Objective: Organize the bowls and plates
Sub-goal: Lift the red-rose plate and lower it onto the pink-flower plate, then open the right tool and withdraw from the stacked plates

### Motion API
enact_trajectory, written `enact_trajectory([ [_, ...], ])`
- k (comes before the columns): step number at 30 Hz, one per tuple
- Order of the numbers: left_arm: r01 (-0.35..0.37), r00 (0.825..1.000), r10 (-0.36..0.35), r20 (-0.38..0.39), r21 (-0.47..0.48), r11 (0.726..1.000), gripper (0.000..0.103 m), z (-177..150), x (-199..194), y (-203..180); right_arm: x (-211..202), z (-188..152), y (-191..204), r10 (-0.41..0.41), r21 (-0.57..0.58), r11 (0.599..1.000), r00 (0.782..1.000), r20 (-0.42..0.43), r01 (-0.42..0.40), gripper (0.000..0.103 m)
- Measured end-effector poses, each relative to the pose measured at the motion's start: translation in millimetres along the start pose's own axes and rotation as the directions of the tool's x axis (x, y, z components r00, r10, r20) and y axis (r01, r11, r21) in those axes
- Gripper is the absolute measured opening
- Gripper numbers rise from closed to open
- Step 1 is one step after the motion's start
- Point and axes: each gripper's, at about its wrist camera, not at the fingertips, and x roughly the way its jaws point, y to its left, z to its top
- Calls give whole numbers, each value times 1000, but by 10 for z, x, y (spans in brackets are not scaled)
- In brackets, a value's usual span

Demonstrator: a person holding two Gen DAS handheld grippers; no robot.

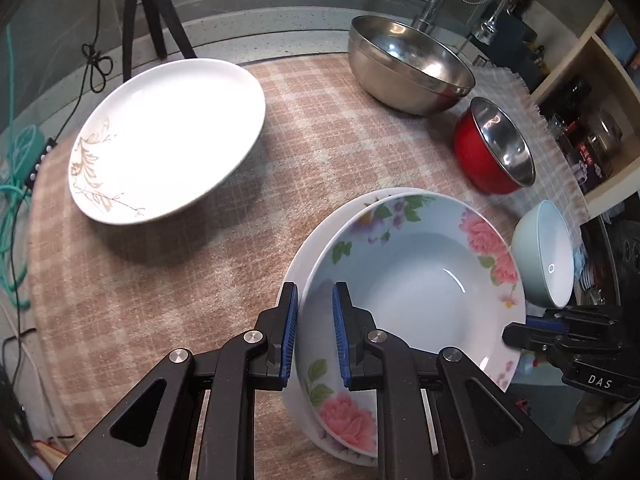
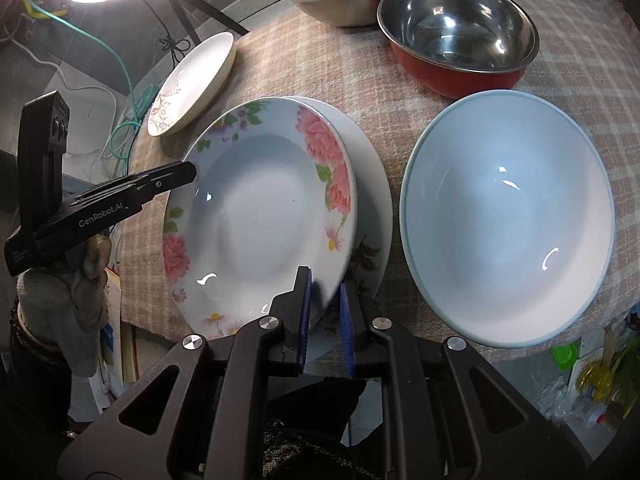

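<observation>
A deep plate with pink flowers (image 1: 420, 288) (image 2: 260, 208) lies offset over a white plate (image 1: 320, 236) (image 2: 374, 184) on the checked cloth. My left gripper (image 1: 315, 292) is shut on the floral plate's near rim, blue pads on either side of it; in the right wrist view the left gripper (image 2: 180, 172) sits at the plate's left edge. My right gripper (image 2: 325, 280) is shut on the same plate's rim at its lower right and shows at the right (image 1: 516, 332). I cannot tell whether the floral plate still rests on the white one.
A white plate with a gold leaf pattern (image 1: 168, 140) (image 2: 192, 84) sits far left. A large steel bowl (image 1: 408, 68), a red bowl (image 1: 492, 148) (image 2: 456, 36) and a pale blue bowl (image 1: 544, 256) (image 2: 508, 220) stand to the right. Tripod (image 1: 148, 12) behind; shelf (image 1: 592, 80) at right.
</observation>
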Motion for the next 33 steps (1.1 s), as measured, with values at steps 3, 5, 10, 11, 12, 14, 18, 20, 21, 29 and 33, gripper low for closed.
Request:
enact_trajectory([
  [3,7,1000,-7,0,-7,1000,16,14,5,24,4,1,18,-7,-12,1000,1000,-2,7,14],
  [5,1,1000,-1,1,-1,1000,16,16,5,9,9,-5,72,-37,-42,998,999,0,37,16],
  [10,8,1000,-8,3,-14,1000,16,0,-9,20,35,-38,218,-115,-134,984,993,5,114,23],
  [11,6,1000,-6,3,-13,1000,16,2,-9,21,41,-46,245,-129,-149,981,992,6,128,24],
  [12,5,1000,-5,3,-13,1000,16,3,-11,28,38,-54,254,-137,-157,978,991,12,137,24],
  [14,6,1000,-6,3,-14,1000,16,-2,-16,30,40,-66,290,-156,-180,971,988,14,156,27],
  [18,10,1000,-10,4,-20,1000,16,-11,-27,41,48,-85,336,-184,-212,960,983,19,184,29],
  [20,12,1000,-12,5,-26,1000,16,-20,-33,42,43,-87,335,-187,-212,959,982,20,187,29],
  [21,13,1000,-13,6,-27,1000,16,-25,-37,37,39,-82,332,-193,-211,958,981,24,194,29],
  [29,30,999,-30,12,-37,999,16,-39,-48,54,12,-67,338,-206,-209,955,978,36,209,35],
  [33,43,999,-42,23,-49,998,16,-36,-91,66,-56,-67,370,-199,-211,956,978,55,207,41],
])
